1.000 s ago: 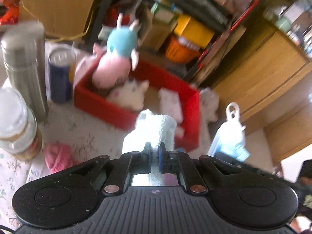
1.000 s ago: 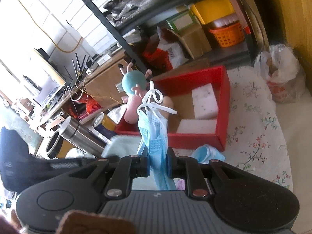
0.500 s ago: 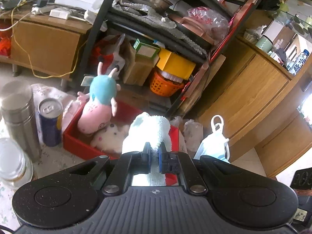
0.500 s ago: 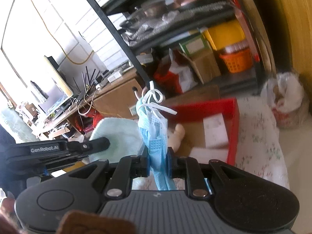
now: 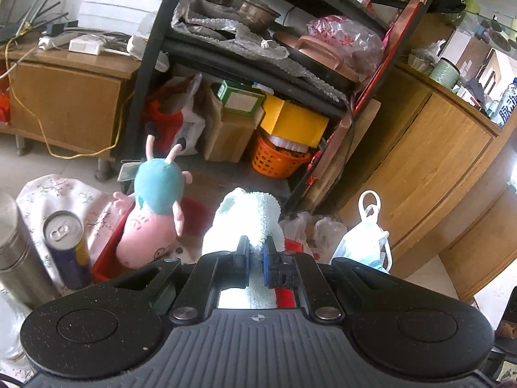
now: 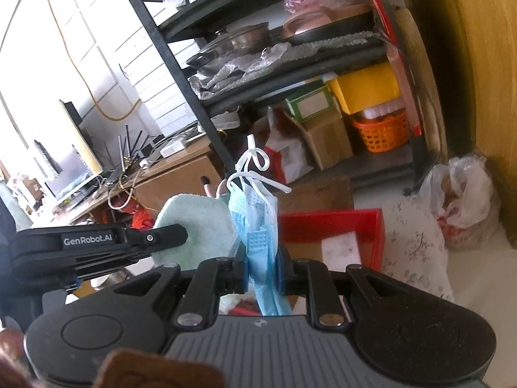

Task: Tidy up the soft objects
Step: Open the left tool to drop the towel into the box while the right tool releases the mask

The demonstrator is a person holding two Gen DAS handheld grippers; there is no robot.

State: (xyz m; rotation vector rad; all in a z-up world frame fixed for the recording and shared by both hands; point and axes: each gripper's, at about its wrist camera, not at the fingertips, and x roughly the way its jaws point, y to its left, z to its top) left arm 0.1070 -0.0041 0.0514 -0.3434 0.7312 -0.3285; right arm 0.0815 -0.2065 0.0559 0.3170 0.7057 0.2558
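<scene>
- Above the red box [image 5: 106,258] on the bench, both grippers have risen since a moment ago.
- Left gripper [image 5: 255,260] jaws pinch the towel [image 5: 248,216]; right gripper [image 6: 260,268] jaws pinch the face mask [image 6: 258,226].
- Both loads look ready for dropping in.

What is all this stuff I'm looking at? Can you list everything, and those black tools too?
Towel: one, white-green, clamped in the left tool.
Face masks: a bunch, blue, clamped in the right tool.
Plush toy: one, pink with teal head, in the red box.
Red box: one, on the floral cloth.
Sponge: one, white, inside the box.
Drink can: one, blue, left of the box.
Steel flask: one, beside the can.
Orange basket: one, bottom shelf.
Left gripper: black, shut.
Right gripper: black, shut.
</scene>
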